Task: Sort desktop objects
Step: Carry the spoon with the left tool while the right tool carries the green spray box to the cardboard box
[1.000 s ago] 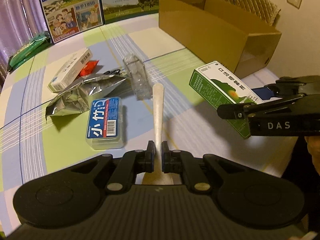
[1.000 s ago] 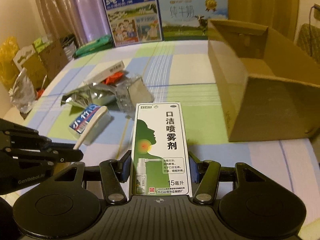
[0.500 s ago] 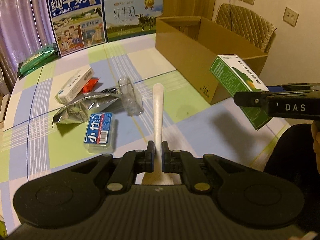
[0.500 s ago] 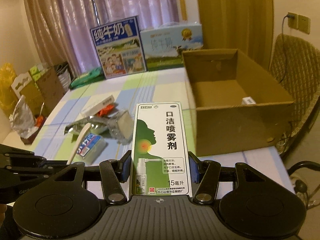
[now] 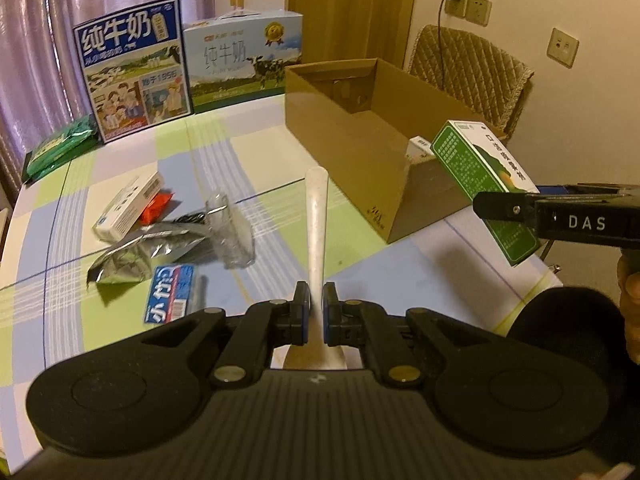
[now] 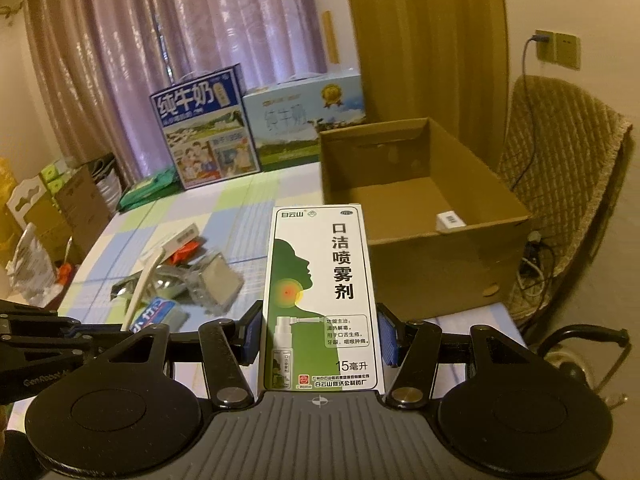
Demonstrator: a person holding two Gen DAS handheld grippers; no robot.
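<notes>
Where checked tablecloth point(image 5: 260, 152) meets curtains point(image 6: 180, 32): jaws clamping spoon point(image 5: 316, 216), spray box point(image 6: 320, 300).

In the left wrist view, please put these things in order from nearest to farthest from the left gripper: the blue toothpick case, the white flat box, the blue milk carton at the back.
Counting from the left gripper:
1. Blue toothpick case, on the table just left of the fingers.
2. White flat box, farther on the left, beside a red packet.
3. Blue milk carton, upright at the far edge, before the curtain.
</notes>
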